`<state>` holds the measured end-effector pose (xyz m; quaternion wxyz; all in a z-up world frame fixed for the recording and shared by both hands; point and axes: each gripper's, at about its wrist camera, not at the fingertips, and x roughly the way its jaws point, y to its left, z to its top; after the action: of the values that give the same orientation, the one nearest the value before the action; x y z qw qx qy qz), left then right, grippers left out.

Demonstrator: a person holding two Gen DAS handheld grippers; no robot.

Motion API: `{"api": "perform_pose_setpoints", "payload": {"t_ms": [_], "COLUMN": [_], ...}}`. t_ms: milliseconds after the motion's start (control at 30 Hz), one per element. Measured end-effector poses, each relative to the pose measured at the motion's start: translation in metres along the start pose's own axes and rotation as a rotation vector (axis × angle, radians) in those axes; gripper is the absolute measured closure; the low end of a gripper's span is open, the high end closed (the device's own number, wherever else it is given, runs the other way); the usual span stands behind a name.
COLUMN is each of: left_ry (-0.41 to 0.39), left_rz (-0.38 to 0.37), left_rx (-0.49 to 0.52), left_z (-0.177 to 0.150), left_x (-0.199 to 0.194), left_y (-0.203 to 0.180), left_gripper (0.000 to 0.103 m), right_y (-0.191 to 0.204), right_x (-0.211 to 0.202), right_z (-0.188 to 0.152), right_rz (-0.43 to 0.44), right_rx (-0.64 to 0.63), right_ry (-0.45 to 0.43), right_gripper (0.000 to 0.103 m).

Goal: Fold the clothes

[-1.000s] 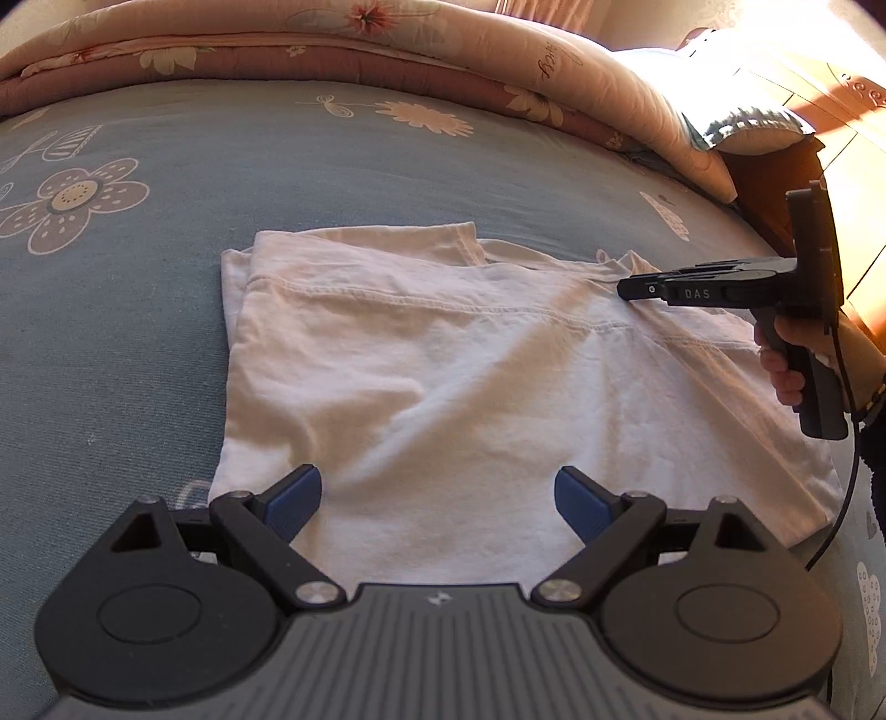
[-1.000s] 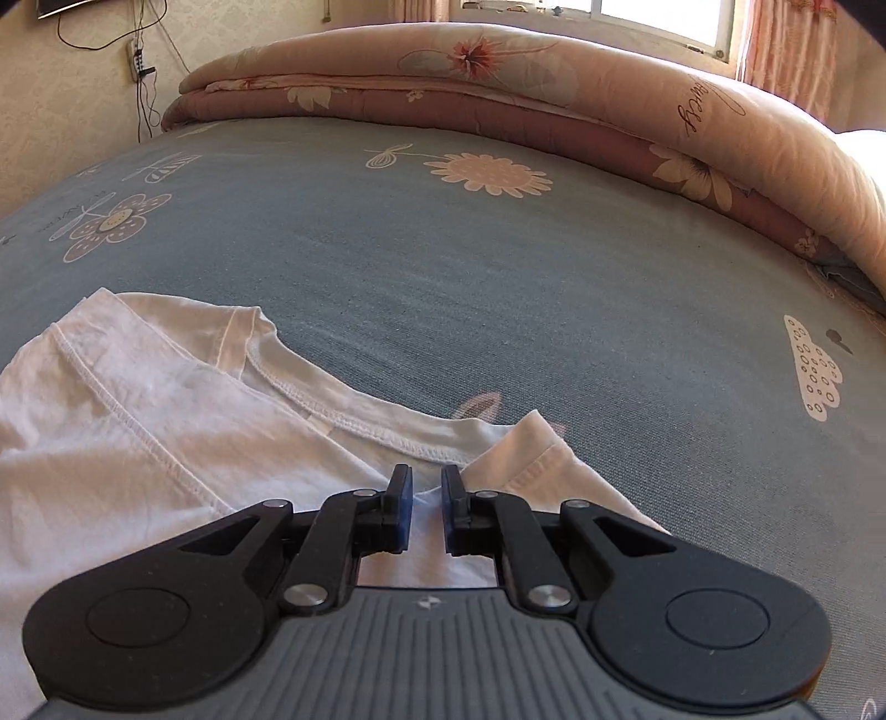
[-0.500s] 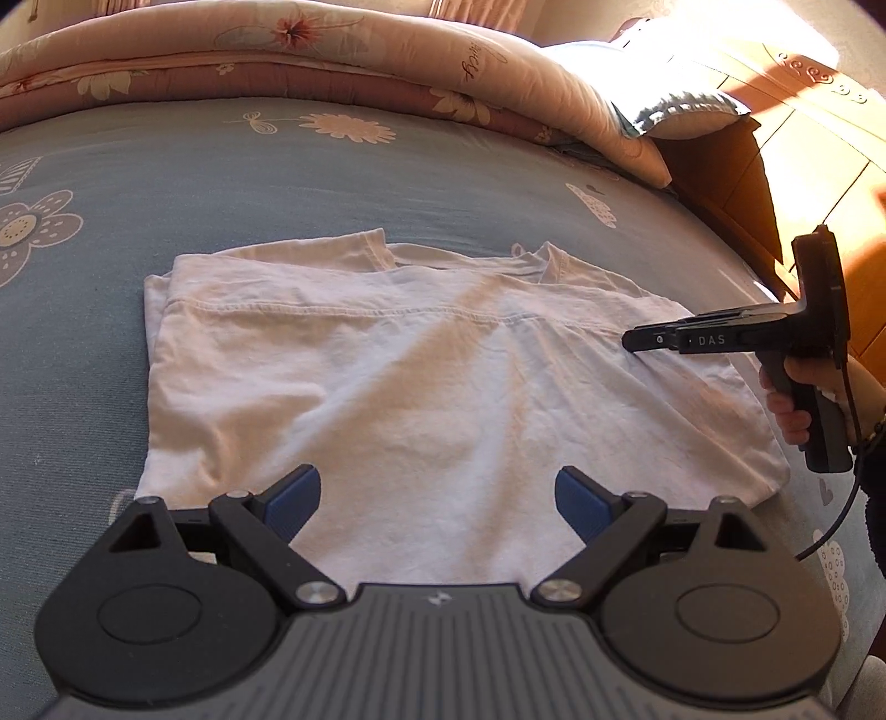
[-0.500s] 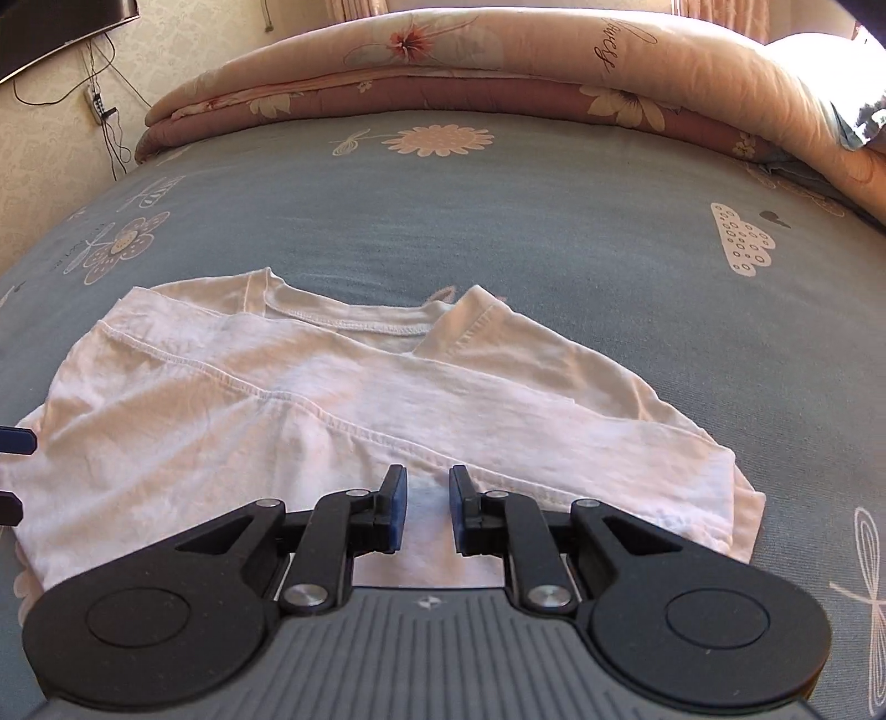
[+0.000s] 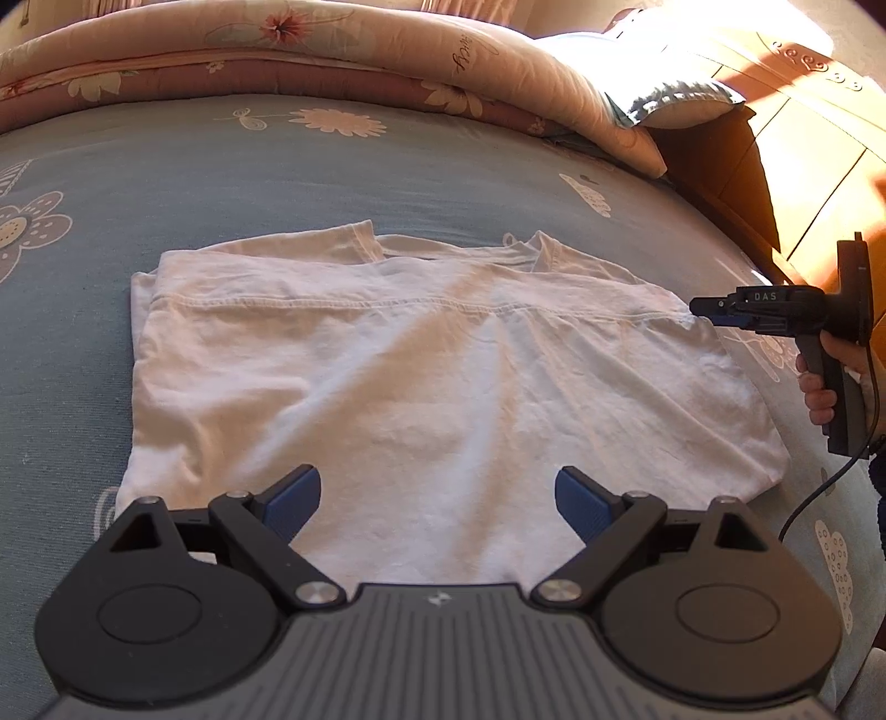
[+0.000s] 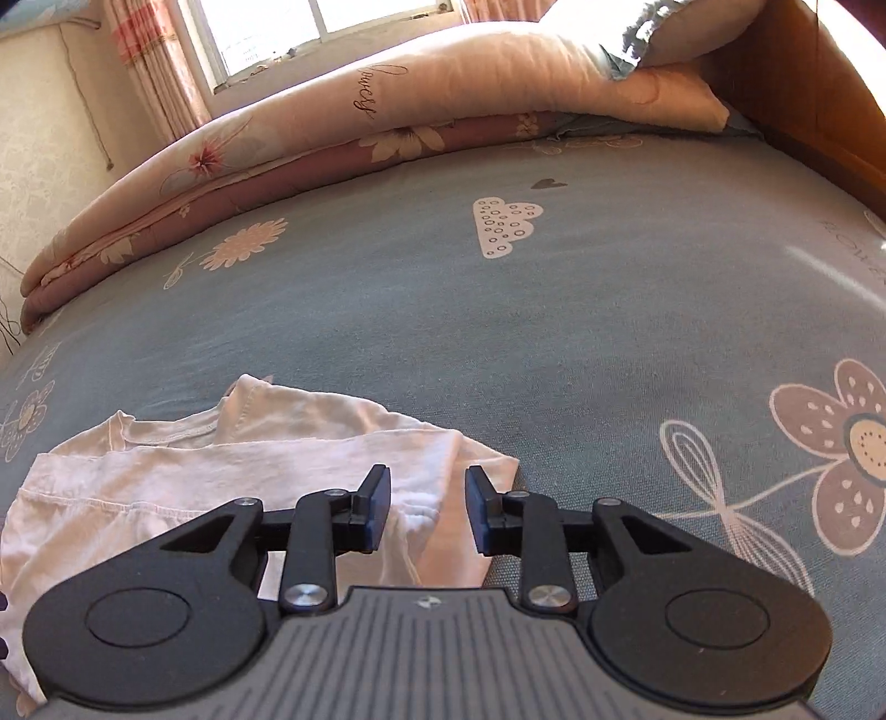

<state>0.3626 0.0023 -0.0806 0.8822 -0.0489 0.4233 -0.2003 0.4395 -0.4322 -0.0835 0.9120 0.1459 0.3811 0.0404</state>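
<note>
A white T-shirt (image 5: 421, 376) lies folded and flat on the blue flowered bedsheet (image 5: 277, 177). My left gripper (image 5: 437, 493) hovers over the shirt's near edge, jaws wide open with nothing between them. My right gripper (image 5: 706, 307), held by a hand (image 5: 819, 387), points its tips at the hem at the shirt's right edge. In the right wrist view the right gripper (image 6: 426, 487) is opening its jaws over the shirt's (image 6: 221, 459) corner. The fabric lies below the gap, and the pads do not press on it.
A folded floral quilt (image 5: 332, 50) runs along the far side of the bed, with a pillow (image 5: 675, 94) at its right end. A wooden headboard (image 5: 803, 183) rises on the right. A cable (image 5: 819, 493) trails from the right gripper. Bare sheet (image 6: 554, 343) surrounds the shirt.
My right gripper slid from the collar area out to the shirt's right edge, rolled, and its jaws parted. The left gripper stayed open and barely shifted.
</note>
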Motion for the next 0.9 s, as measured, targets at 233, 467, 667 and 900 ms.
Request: {"api": "perform_pose_setpoints", "payload": {"t_ms": [233, 467, 667, 900], "left_ry": [0.012, 0.009, 0.015, 0.007], "left_rz": [0.006, 0.005, 0.006, 0.005], "left_rx": [-0.001, -0.005, -0.001, -0.001], "left_z": [-0.001, -0.001, -0.002, -0.001], "left_x": [0.004, 0.002, 0.003, -0.001], "left_y": [0.001, 0.001, 0.002, 0.003], "left_gripper": [0.011, 0.011, 0.011, 0.011], "right_y": [-0.014, -0.01, -0.006, -0.026], "right_x": [0.011, 0.005, 0.014, 0.003], "right_z": [-0.01, -0.009, -0.01, -0.024], "right_rz": [0.101, 0.142, 0.077, 0.136], "right_rx": [0.148, 0.161, 0.075, 0.241], "right_ry": [0.024, -0.066, -0.058, -0.029], "right_gripper": [0.064, 0.085, 0.086, 0.072]}}
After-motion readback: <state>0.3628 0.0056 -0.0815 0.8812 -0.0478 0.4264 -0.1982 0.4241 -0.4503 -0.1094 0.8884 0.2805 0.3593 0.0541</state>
